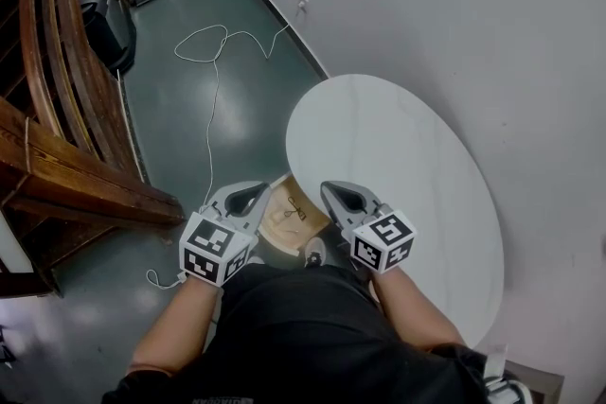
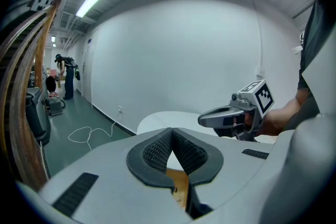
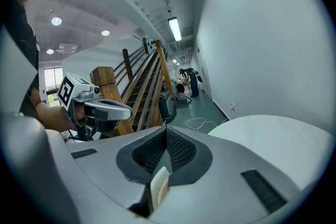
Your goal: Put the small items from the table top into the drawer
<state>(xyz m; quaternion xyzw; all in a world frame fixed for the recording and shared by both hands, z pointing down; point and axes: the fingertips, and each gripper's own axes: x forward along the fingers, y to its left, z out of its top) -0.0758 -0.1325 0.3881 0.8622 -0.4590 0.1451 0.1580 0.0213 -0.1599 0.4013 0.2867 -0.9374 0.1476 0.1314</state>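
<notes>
Head view: the left gripper [image 1: 254, 196] and right gripper [image 1: 339, 196] were held side by side. The open light wooden drawer [image 1: 287, 215] lay between and just below their jaws, with small dark items [image 1: 295, 209] inside, too small to identify. The round white table top [image 1: 407, 156] extended ahead of the right jaws.

Left gripper view: left gripper [image 2: 171, 131] jaws were closed, tips touching, holding nothing. Drawer wood [image 2: 179, 183] showed beneath them.

Right gripper view: right gripper [image 3: 167, 131] jaws were closed, tips meeting. A pale ribbed edge [image 3: 159, 186] below the pads could not be identified.
</notes>
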